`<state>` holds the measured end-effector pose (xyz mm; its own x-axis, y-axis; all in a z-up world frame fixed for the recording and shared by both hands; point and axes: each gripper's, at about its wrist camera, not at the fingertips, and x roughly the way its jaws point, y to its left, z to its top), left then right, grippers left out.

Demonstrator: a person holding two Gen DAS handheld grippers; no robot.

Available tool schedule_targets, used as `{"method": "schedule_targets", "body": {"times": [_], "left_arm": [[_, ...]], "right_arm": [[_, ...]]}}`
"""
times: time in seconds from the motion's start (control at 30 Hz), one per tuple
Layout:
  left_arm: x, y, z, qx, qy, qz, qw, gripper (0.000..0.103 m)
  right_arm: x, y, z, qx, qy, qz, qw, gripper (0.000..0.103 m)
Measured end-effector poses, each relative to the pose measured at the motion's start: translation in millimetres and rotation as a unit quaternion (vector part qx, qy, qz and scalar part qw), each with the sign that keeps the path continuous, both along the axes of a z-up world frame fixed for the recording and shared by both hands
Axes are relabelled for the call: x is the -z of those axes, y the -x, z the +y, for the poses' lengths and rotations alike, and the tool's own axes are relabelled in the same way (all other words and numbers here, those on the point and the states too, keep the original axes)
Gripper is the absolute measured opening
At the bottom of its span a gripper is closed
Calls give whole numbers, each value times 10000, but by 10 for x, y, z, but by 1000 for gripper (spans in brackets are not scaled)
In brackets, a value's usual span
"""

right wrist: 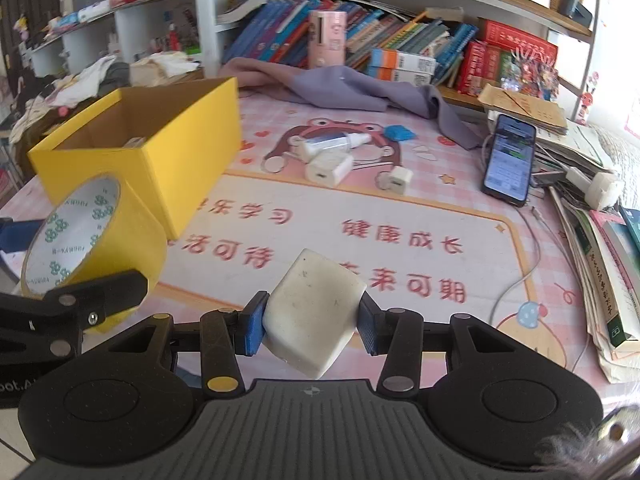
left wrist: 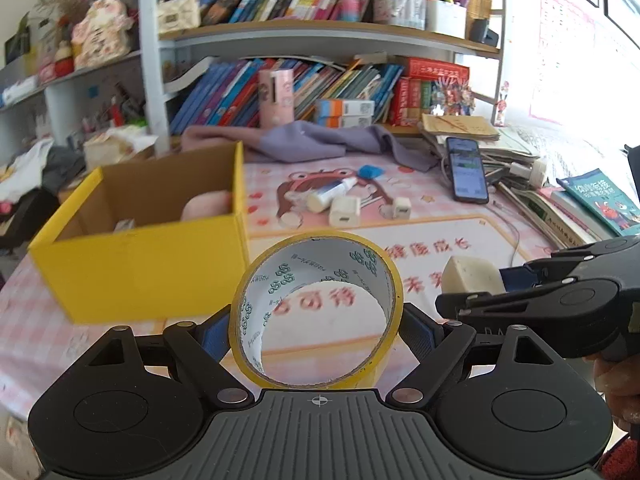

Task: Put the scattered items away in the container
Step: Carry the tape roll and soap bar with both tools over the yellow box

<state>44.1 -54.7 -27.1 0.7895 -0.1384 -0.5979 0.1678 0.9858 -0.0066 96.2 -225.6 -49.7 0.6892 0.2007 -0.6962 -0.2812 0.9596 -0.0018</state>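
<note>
My left gripper (left wrist: 317,336) is shut on a yellow tape roll (left wrist: 376,276), held upright above the pink table mat; the same tape roll (right wrist: 132,236) shows at the left of the right wrist view. My right gripper (right wrist: 312,320) is shut on a white charger block (right wrist: 316,312), also seen as the white block (left wrist: 468,276) at the right of the left wrist view. The yellow cardboard box (left wrist: 144,264) stands open to the left ahead, with a pink item (left wrist: 208,206) and a small white thing inside. A white bottle (left wrist: 332,194), two white chargers (left wrist: 346,212) and a blue packet (left wrist: 370,171) lie beyond.
A phone (right wrist: 510,158) leans on a stack of books and papers (right wrist: 600,264) at the right, with a cable trailing over the mat. A purple cloth (right wrist: 360,88) lies at the back before the bookshelf (left wrist: 320,36). Clothes pile up at the far left.
</note>
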Motion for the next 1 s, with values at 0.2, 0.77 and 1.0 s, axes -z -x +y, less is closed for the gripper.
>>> {"method": "schedule_targets", "body": {"times": [0.2, 0.77, 1.0], "left_arm": [[7, 271, 261, -237, 17, 4, 9997, 86], [5, 674, 824, -906, -10, -12, 9959, 86], [-11, 700, 975, -1048, 32, -16, 9945, 86]], "right_arm": [[7, 212, 299, -291, 14, 35, 9996, 43], [-15, 444, 982, -1003, 51, 37, 9949, 43], [-16, 452, 1158, -1201, 108, 31, 9927, 43]]}}
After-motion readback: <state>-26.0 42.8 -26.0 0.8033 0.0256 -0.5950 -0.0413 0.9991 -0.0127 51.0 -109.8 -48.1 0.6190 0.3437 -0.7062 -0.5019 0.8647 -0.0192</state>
